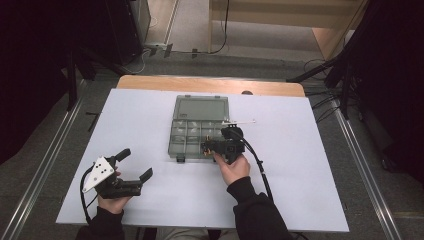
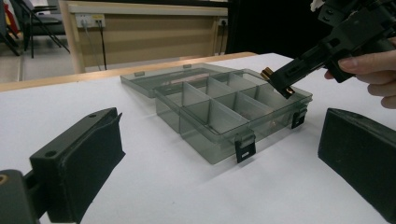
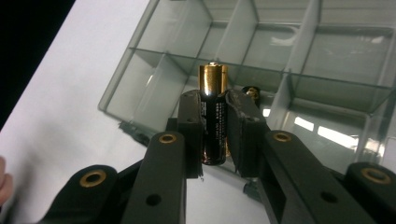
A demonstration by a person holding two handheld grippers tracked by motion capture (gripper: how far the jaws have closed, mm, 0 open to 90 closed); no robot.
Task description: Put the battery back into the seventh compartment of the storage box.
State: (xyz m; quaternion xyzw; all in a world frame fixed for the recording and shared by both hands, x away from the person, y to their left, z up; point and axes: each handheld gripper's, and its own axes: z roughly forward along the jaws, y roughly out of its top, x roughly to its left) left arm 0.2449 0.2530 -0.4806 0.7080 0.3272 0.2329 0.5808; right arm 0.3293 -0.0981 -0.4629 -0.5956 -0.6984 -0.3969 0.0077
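Left gripper (image 1: 134,164): you are holding it near the front left corner of the white table (image 1: 300,190), jaws spread wide and grasping nothing, pointing toward the box; the grey three-cornered plate (image 1: 98,173) is sitting on top of it.

Compartment box (image 1: 197,134): a clear grey plastic organiser is lying at the middle of the table, its lid (image 1: 202,107) folded open flat toward the far edge, two black latches (image 2: 245,149) hanging on its near wall. One small dark item (image 3: 252,93) is lying in a compartment behind the battery; what it is cannot be told.

Right gripper (image 1: 206,147): you are holding it over the box's front right part, jaws clenched on a black and gold battery (image 3: 214,116), which is standing upright between the pads, gold end up. Your right hand (image 1: 233,167) is resting just in front of the box.
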